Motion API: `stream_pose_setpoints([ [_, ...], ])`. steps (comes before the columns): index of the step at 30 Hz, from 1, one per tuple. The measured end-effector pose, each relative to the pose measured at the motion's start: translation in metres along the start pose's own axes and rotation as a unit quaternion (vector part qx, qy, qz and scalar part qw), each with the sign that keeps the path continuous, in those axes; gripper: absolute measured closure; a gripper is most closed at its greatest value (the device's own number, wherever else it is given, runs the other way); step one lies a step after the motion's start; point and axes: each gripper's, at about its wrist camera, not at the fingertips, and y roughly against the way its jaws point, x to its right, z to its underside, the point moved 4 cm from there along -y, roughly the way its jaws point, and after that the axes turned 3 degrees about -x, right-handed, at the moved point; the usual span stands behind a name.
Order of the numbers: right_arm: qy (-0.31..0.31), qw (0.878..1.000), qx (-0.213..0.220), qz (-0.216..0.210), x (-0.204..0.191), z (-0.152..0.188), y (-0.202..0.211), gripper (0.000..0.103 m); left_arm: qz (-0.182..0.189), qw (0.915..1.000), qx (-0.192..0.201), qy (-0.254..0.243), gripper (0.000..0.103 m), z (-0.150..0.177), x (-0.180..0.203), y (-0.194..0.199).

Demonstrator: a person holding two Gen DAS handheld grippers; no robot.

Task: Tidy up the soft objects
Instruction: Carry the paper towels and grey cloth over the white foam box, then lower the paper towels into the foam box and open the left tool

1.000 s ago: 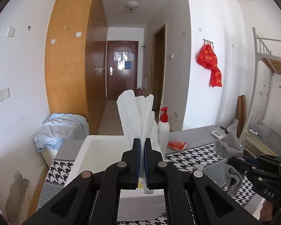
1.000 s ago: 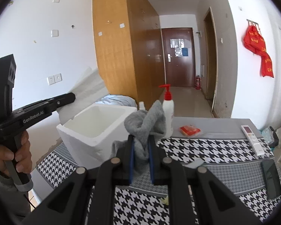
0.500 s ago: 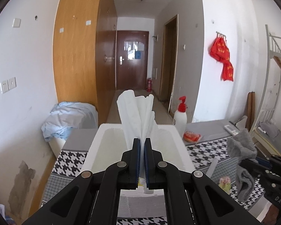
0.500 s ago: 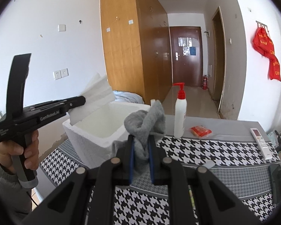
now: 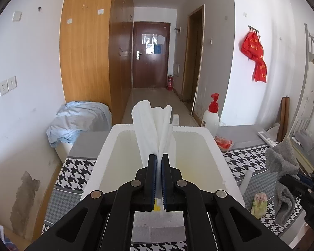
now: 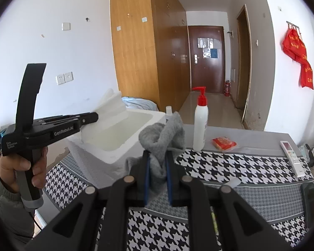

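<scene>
You swung the left tool with its white tissue rightward until it lined up over the foam box. From the right wrist, the tissue moved from beside the box to above its opening.

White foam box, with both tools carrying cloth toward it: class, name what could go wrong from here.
1. The left tool pinches only the lower end of the white cloth; on release it may drape over the foam box rim.
2. The grey sock in the right tool hangs loose and could snag the box wall.
3. The pump bottle stands close by and might get knocked.
</scene>
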Motion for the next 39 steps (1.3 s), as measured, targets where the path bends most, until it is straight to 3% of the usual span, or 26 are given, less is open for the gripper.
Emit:
stream_pose_setpoints([
  [4, -0.002, 1.000, 0.000, 0.003, 0.002, 0.000, -0.001, 0.086, -0.004, 0.9999, -0.008, -0.011, 0.090, 0.001, 0.000, -0.004],
  [9, -0.002, 1.000, 0.000, 0.005, 0.000, -0.001, -0.002, 0.086, -0.005, 0.9999, 0.010, -0.007, 0.021, 0.003, -0.005, 0.003],
  [12, -0.001, 1.000, 0.001, 0.005, -0.003, -0.002, -0.003, 0.086, -0.010, 0.9995, 0.030, -0.002, 0.003, 0.003, -0.008, 0.011],
  [39, 0.036, 0.999, 0.015, -0.008, -0.042, -0.034, -0.016, 0.086, -0.047, 0.9963, 0.066, 0.031, 0.001, 0.007, -0.062, 0.046],
])
